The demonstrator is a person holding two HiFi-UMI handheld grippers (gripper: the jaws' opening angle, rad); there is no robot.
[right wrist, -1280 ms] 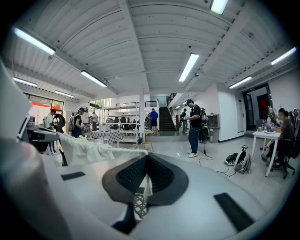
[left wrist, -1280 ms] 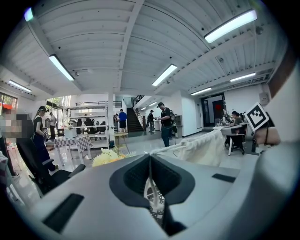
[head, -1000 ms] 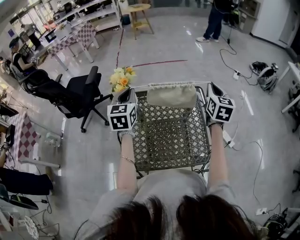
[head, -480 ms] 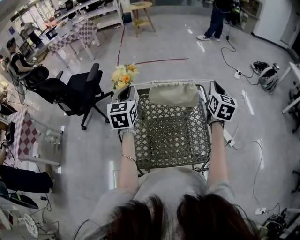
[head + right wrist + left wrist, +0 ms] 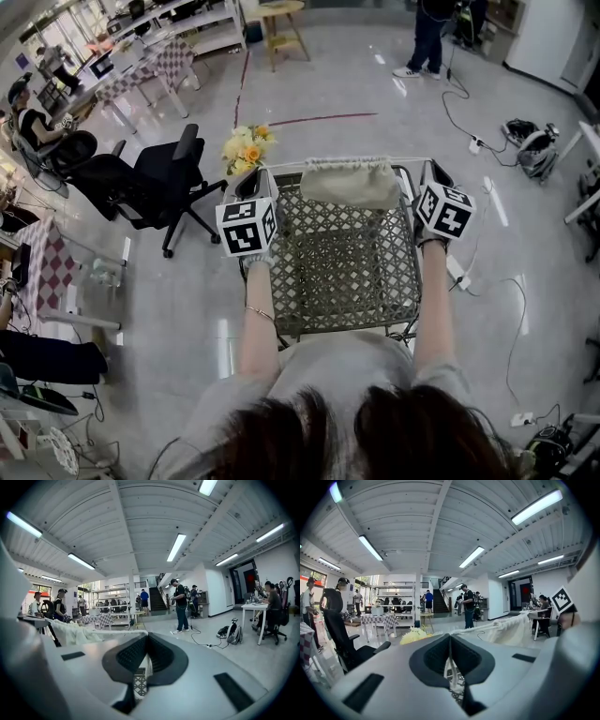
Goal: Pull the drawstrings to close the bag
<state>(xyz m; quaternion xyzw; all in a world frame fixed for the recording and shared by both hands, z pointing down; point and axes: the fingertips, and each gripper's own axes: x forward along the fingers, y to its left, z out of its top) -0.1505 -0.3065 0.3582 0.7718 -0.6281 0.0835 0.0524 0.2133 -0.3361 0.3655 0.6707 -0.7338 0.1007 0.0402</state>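
Observation:
A cream cloth bag (image 5: 349, 183) lies at the far end of a metal lattice table (image 5: 342, 281), its mouth gathered along the far edge. A white drawstring runs out from each side of the mouth. My left gripper (image 5: 255, 186) is at the bag's left, shut on the left drawstring (image 5: 450, 665), which runs taut back to the bag (image 5: 511, 629). My right gripper (image 5: 432, 172) is at the bag's right, shut on the right drawstring (image 5: 146, 657); the bag (image 5: 75, 632) shows at the left of the right gripper view. Both grippers point outward, away from the bag.
Yellow flowers (image 5: 246, 148) stand just past the table's far left corner. A black office chair (image 5: 155, 183) is on the left. Cables (image 5: 469, 141) and a bag of gear (image 5: 532, 150) lie on the floor to the right. People stand and sit further off.
Both grippers keep their hold on the drawstrings and stay almost in place. The bag's mouth looks slightly more bunched. The view has shifted a little.

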